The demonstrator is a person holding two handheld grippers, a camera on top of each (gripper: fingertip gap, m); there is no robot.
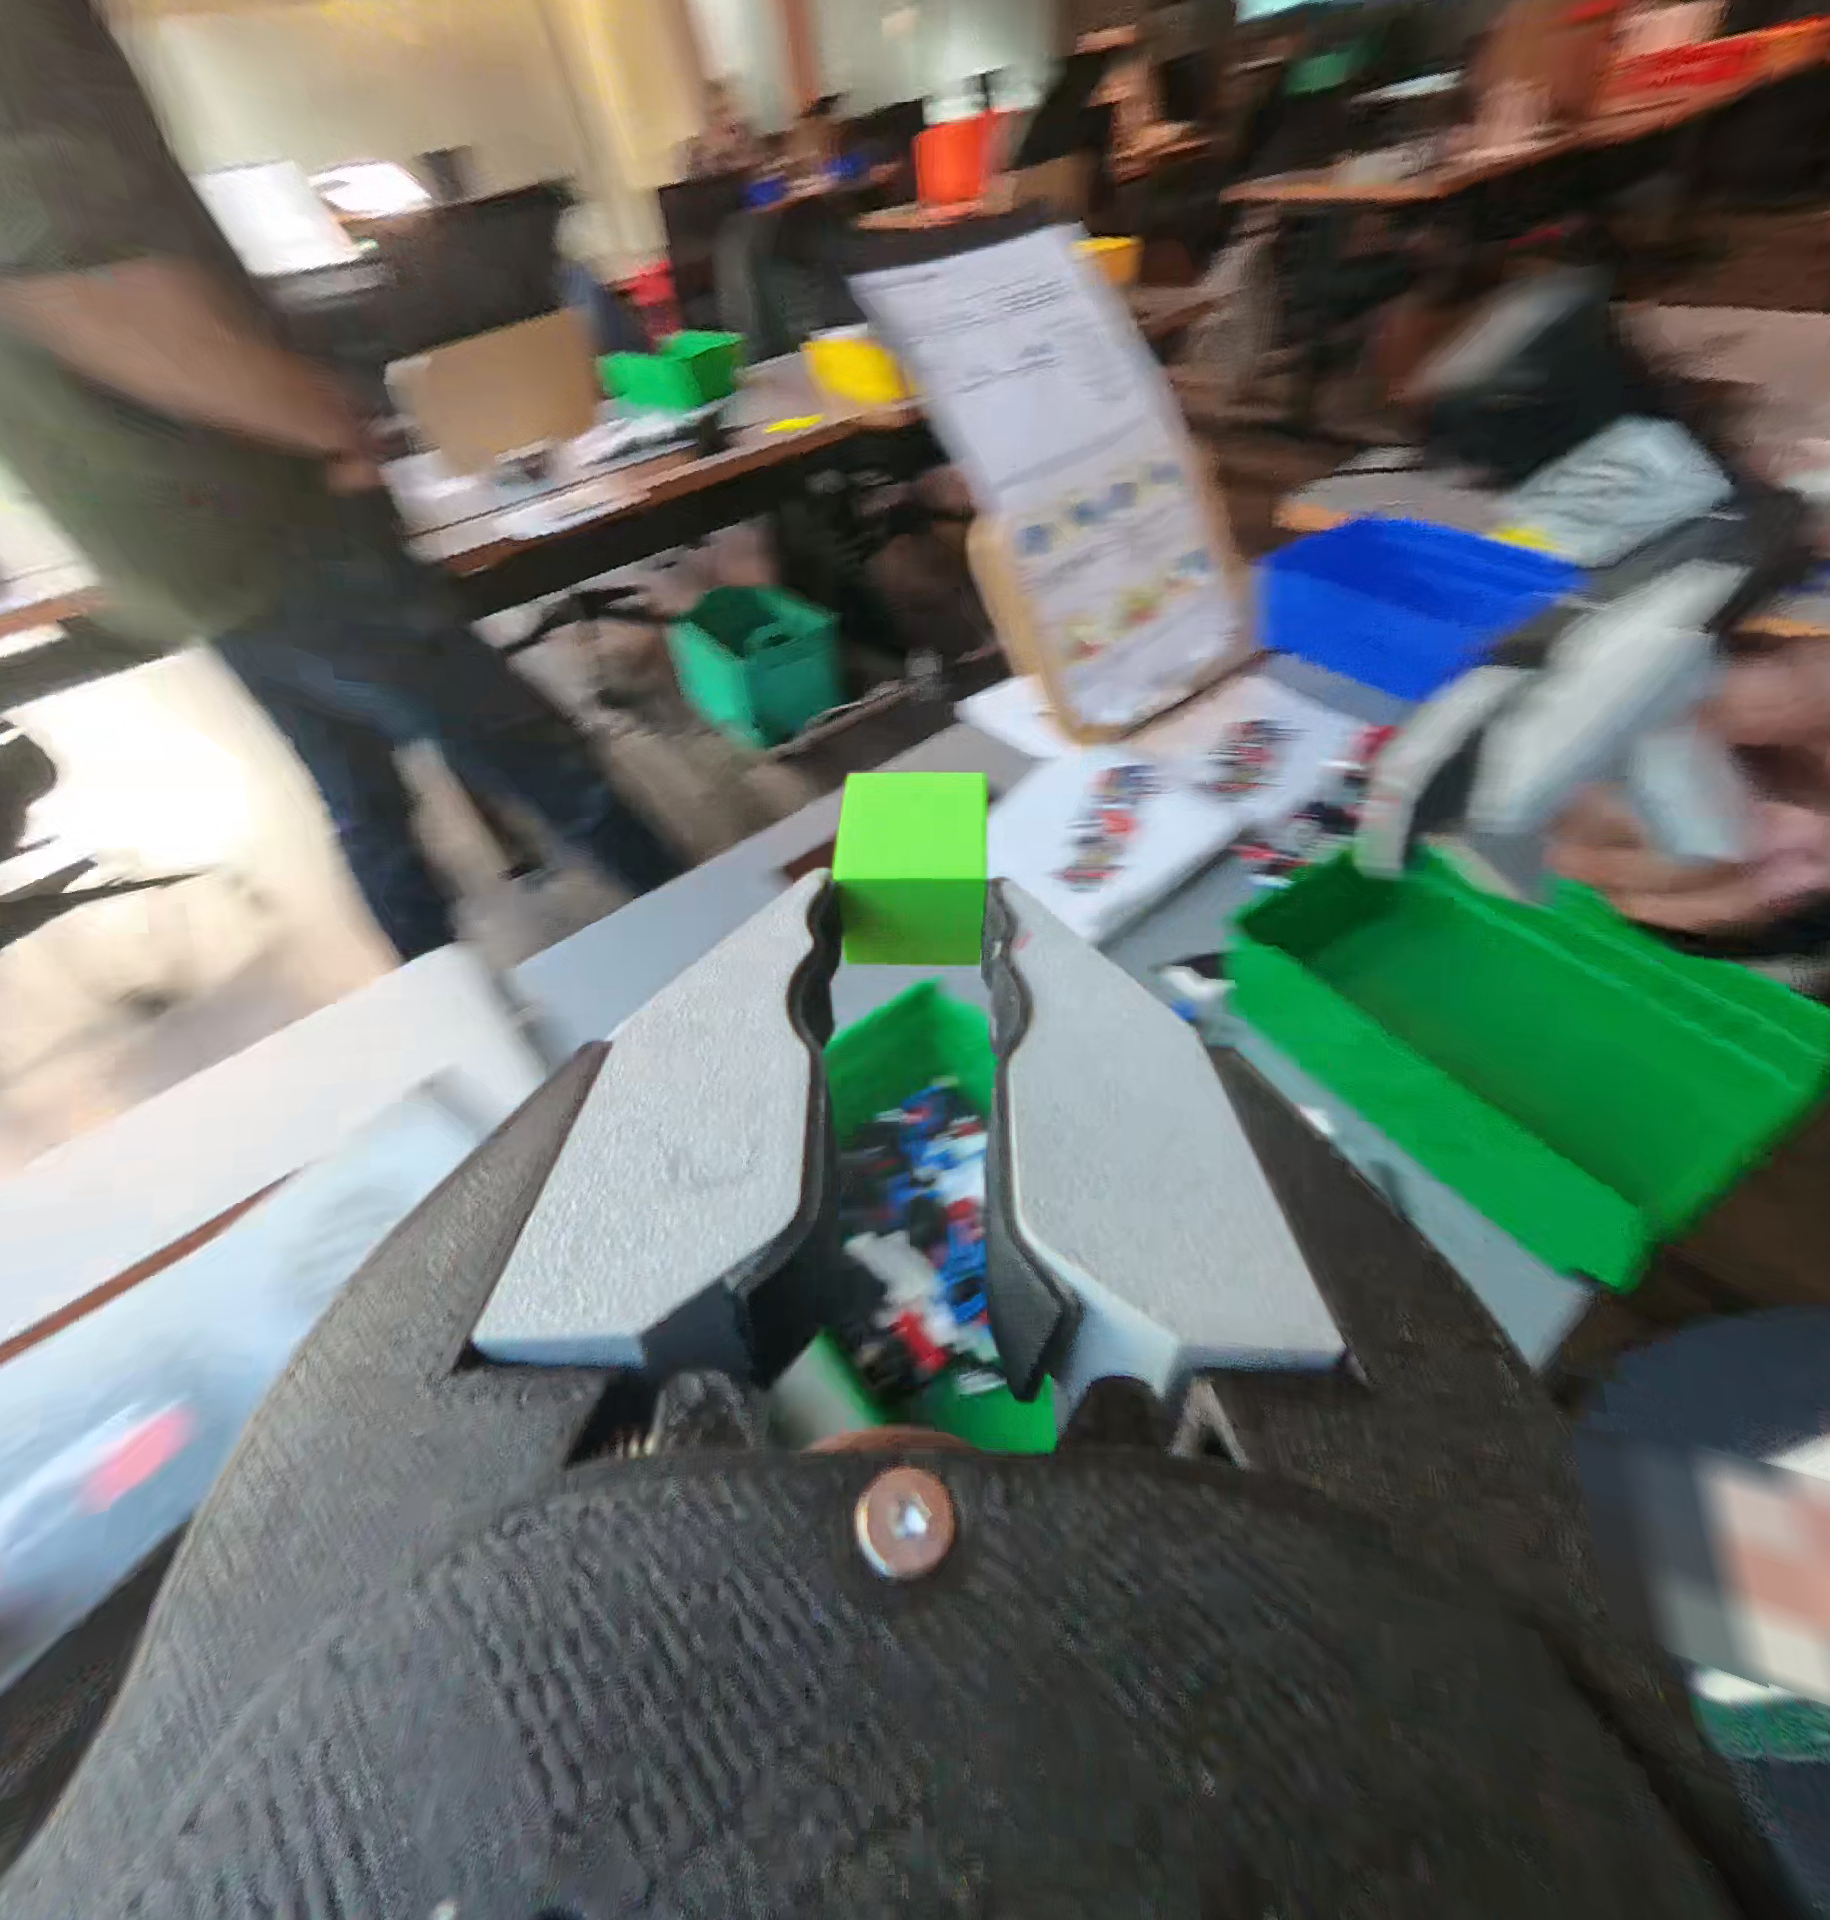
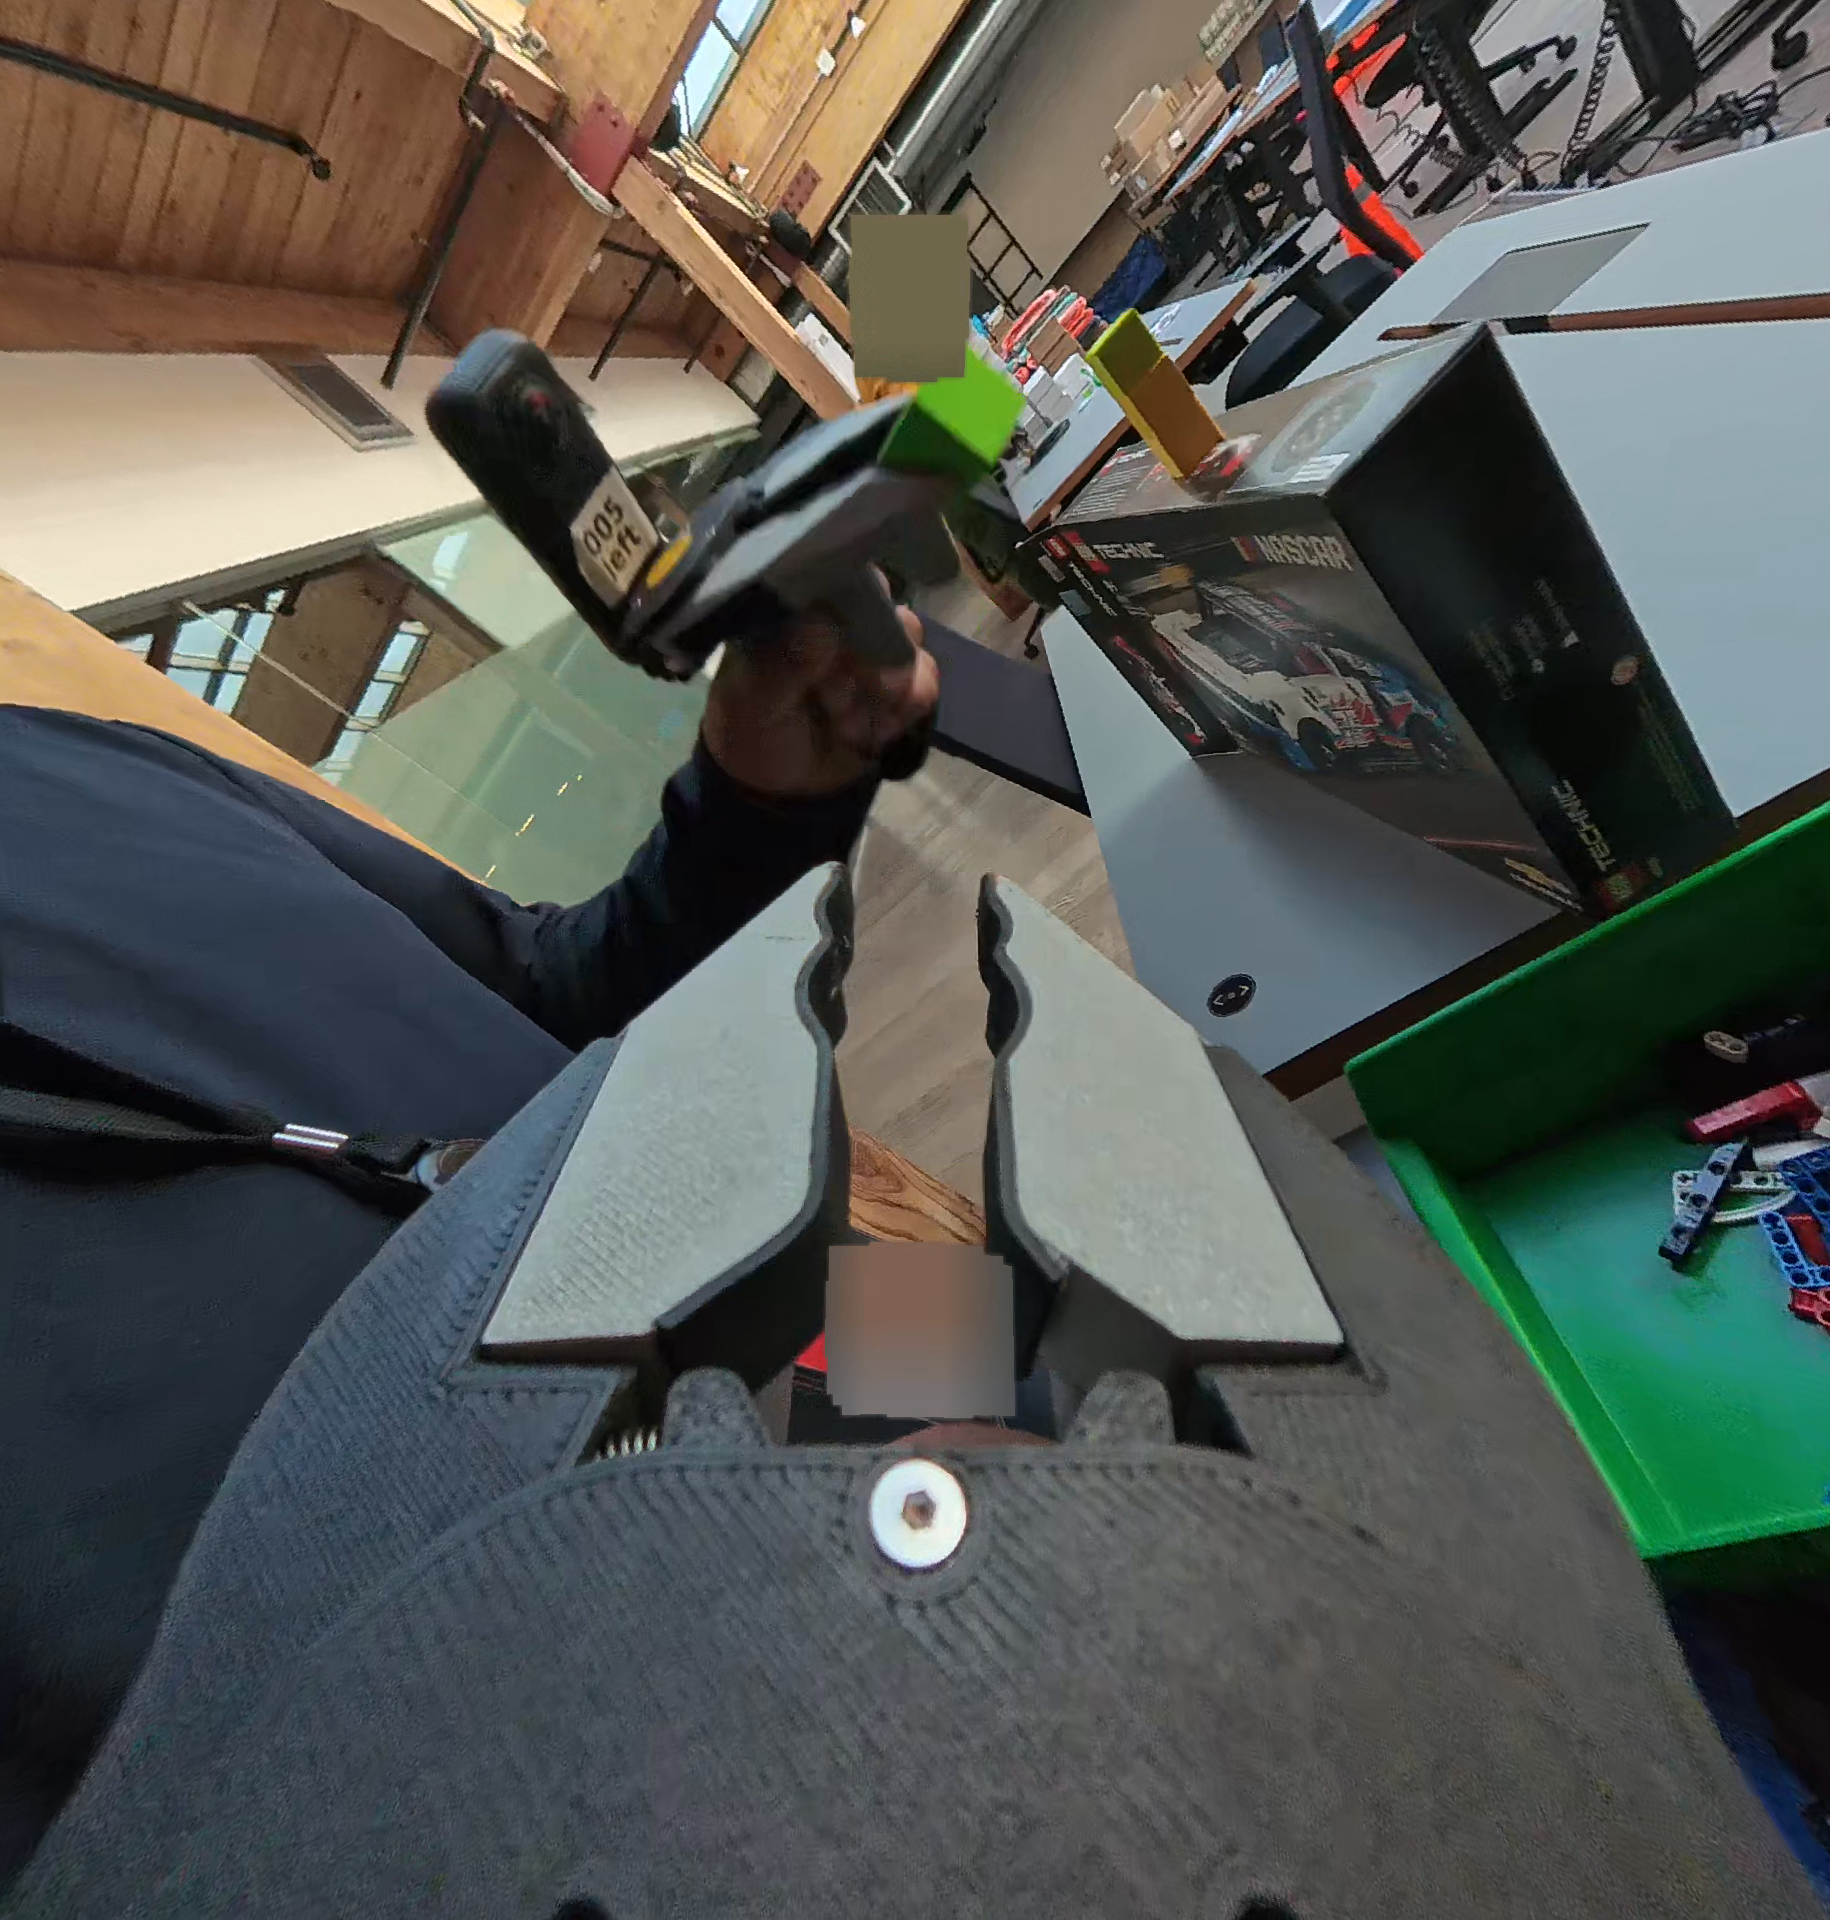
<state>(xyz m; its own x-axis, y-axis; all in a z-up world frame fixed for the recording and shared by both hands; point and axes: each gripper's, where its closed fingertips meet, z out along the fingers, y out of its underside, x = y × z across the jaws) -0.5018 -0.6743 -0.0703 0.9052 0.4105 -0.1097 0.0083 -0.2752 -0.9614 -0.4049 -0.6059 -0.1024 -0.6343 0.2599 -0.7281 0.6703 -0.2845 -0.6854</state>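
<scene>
- Green cube [image 1: 911, 868]: clamped at the very tips of the left gripper [image 1: 909, 914], both dark pads pressed against its side faces. It is raised in the air, clear of the tabletop, above the table's near edge.
- Same cube as seen from the right wrist view [image 2: 952, 421]: it projects from the left gripper [image 2: 890, 468], which a hand [image 2: 817, 707] in a dark sleeve holds up.
- Right gripper [image 2: 911, 935]: jaws parted with a moderate gap, nothing between the pads; only wood floor shows through the gap. It points toward the table's near edge and touches nothing.
- Below the left gripper: a green bin [image 1: 921, 1049] holding loose red, white, blue and black building pieces, visible between the fingers.
- Right of the left gripper: a larger green bin [image 1: 1513, 1091] with a bare interior; the right gripper [image 1: 1462, 790] sits at its far rim, blurred.
- Beyond that bin: a blue bin [image 1: 1399, 603], printed sheets [image 1: 1181, 810] and an upright instruction card [image 1: 1087, 488].
- Right wrist view: a black printed box [image 2: 1389, 634] lies on the grey table [image 2: 1254, 883]; a yellow-green block [image 2: 1124, 353] and an ochre block [image 2: 1176, 421] stand stacked on its top, near the cube.
- A green tray [image 2: 1576, 1299] with loose pieces lies at the right edge.
</scene>
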